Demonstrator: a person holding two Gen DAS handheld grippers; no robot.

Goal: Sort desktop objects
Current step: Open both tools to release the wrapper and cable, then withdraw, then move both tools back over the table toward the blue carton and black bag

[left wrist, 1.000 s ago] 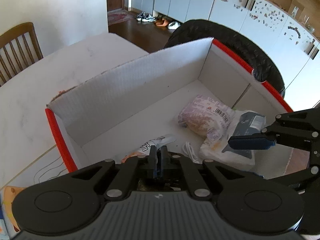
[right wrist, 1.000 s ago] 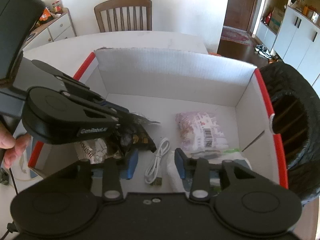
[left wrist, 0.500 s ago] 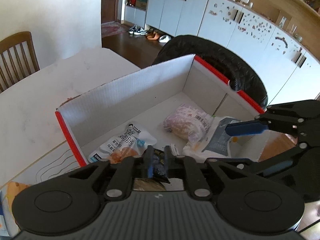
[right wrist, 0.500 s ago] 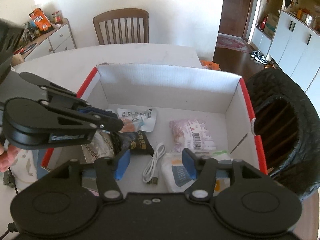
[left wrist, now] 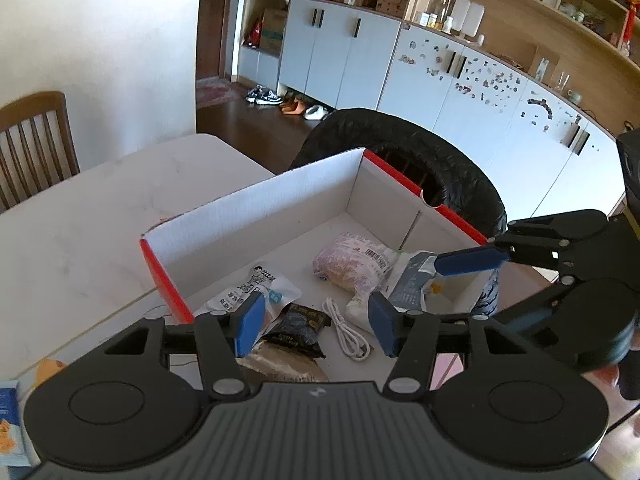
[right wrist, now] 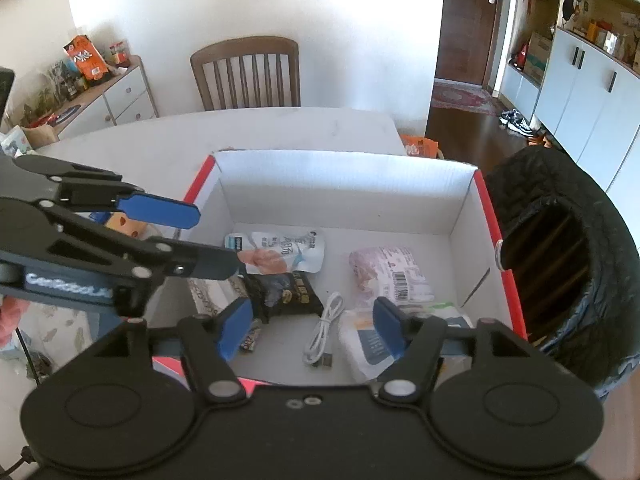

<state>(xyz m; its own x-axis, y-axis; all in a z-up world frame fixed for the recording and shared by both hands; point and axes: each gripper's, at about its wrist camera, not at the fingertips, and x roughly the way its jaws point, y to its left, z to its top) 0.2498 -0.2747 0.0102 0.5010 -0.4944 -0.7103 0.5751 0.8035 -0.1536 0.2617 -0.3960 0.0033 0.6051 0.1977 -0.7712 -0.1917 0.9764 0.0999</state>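
Observation:
A white cardboard box with red rims stands on the table. In it lie a black snack packet, a white pouch with print, a pink packet with a barcode, a white USB cable and a white-blue wipes pack. My left gripper is open and empty above the box's near edge. My right gripper is open and empty above the box, over the cable.
A black round bin stands right behind the box. A wooden chair is at the table's far side. Packets and a small box lie on the table left of the box.
My left gripper has let go of the black snack packet, which now lies in the box, and has opened and lifted. Both grippers have risen away from the box.

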